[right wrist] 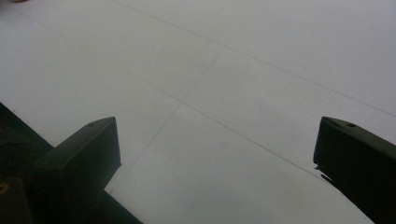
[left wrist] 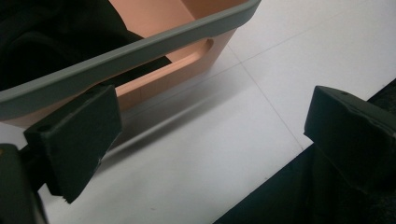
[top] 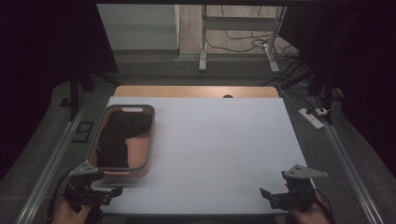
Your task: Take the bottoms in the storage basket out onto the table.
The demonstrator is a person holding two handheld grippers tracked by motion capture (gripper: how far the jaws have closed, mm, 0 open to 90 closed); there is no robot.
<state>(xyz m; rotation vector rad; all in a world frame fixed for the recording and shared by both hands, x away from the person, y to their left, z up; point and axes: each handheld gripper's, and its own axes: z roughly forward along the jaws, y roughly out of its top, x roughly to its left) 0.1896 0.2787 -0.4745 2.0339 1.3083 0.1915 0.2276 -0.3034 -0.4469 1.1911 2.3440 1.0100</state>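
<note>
Basket (top: 148,140) contents dark, unidentifiable; basket cut off in left gripper view.

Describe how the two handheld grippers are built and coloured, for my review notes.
Both are black. The left gripper and right gripper each carry a grey three-cornered plate on top, with small holes near its corners. A dark cable trails from each toward the person. In the gripper views, the jaws end in blocky, matte black pads with a small hole near the top edge. No sleeves can be made out.
</note>
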